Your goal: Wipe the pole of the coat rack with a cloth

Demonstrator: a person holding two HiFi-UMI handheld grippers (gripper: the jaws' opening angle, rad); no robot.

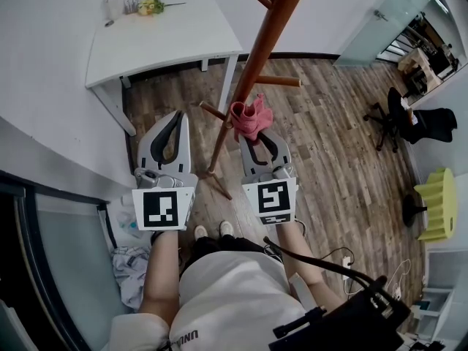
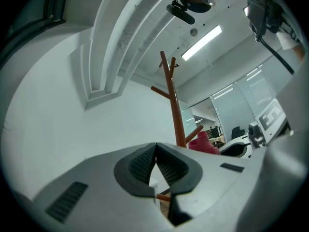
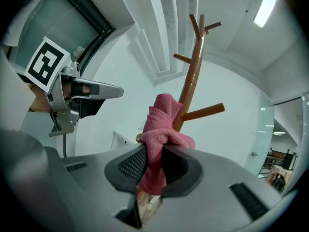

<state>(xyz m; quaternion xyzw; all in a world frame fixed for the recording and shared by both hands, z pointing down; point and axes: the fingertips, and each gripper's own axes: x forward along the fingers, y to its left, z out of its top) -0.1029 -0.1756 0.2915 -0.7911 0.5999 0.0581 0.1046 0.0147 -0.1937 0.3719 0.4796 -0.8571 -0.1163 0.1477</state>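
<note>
Pink cloth (image 1: 248,117) against the coat rack pole (image 1: 257,55).
Clamped in the right gripper (image 3: 153,150), right of the pole by a lower peg (image 1: 278,80); left gripper (image 2: 155,147) left of the pole, jaws pressed together, empty.

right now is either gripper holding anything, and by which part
The right gripper is shut on the pink cloth, pinching its lower folds; the rest bunches above the jaws. The left gripper is shut and empty.

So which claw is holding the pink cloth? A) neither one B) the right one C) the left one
B: the right claw is shut on the pink cloth, and the left claw is shut with nothing in it.
</note>
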